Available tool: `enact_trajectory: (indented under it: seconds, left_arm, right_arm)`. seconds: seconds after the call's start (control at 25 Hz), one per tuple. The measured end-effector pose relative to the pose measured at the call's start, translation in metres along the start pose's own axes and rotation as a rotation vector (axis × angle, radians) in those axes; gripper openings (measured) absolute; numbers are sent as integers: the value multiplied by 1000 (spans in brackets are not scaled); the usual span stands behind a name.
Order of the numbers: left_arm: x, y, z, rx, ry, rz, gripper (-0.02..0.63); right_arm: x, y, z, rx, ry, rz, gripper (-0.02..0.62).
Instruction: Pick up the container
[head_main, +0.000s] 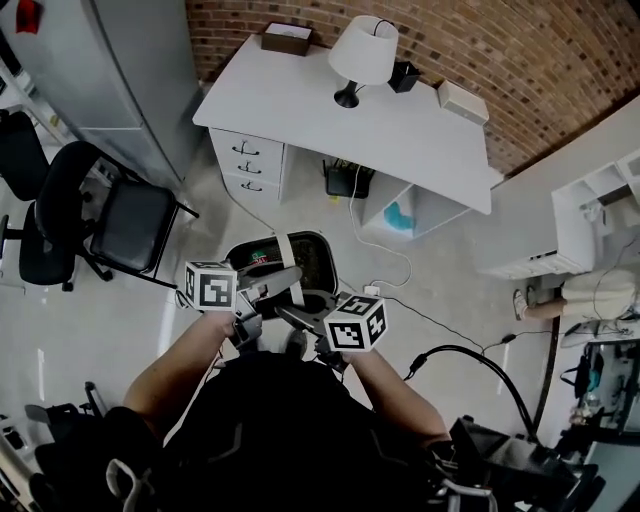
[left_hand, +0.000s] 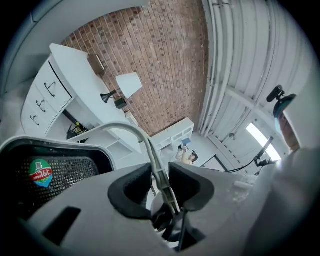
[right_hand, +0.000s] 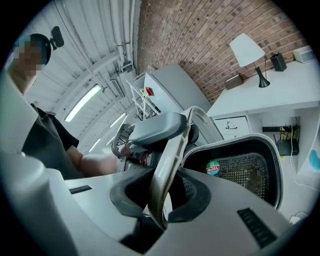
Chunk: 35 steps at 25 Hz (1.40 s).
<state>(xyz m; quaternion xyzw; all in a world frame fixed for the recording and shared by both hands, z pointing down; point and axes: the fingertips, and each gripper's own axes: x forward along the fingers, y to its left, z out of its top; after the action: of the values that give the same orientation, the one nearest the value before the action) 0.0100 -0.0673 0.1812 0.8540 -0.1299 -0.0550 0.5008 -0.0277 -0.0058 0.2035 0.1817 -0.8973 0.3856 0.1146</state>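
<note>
1. the white desk (head_main: 400, 130): the container (head_main: 290, 262), a black mesh basket, hangs on our side of the desk, out from its drawers (head_main: 245, 165) and well apart from them. if we swing forward as we carry it, we think the basket could knock the drawers or snag the cables (head_main: 385, 250) trailing out from under the desk.
2. the container: its whole weight seems to hang from one handle (left_hand: 150, 150). if one hand goes higher than the other, the basket would probably tip toward the desk. whatever lies inside, which we cannot make out, could slide.
3. the handle: it is a pale, slim arch, and both our tools hold it side by side on the part farthest from the desk. pulling them apart or twisting them against each other may bend it or pop it from the basket rim.
4. the left gripper (left_hand: 160, 182): it is clenched on the thin edge of the handle, so little pad meets it. we judge this the likelier grip to slip.
5. the right gripper (right_hand: 161, 192): it is clamped across the handle's broad band, a surer hold, though a jerk could make the band slide through.
</note>
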Motion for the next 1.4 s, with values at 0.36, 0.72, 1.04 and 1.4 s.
enact_trajectory:
  seconds: [0.36,0.72,1.04,1.4]
  left_arm:
    - [-6,-16,18,51,11,20,117]
    - [0,-40,27,82,3,-7,120]
    - [-6,-33,18,110,40,4,120]
    - [-8,-47,14,88,40,-25,118]
  right_arm:
    - [-6,18,23,-50,5,17,54]
    - [-16,27,34,-49,-16,-21,54]
    - [-19,36,32,-52,-28,-40,54]
    - [-17,40,26,-40,-33,-42,54]
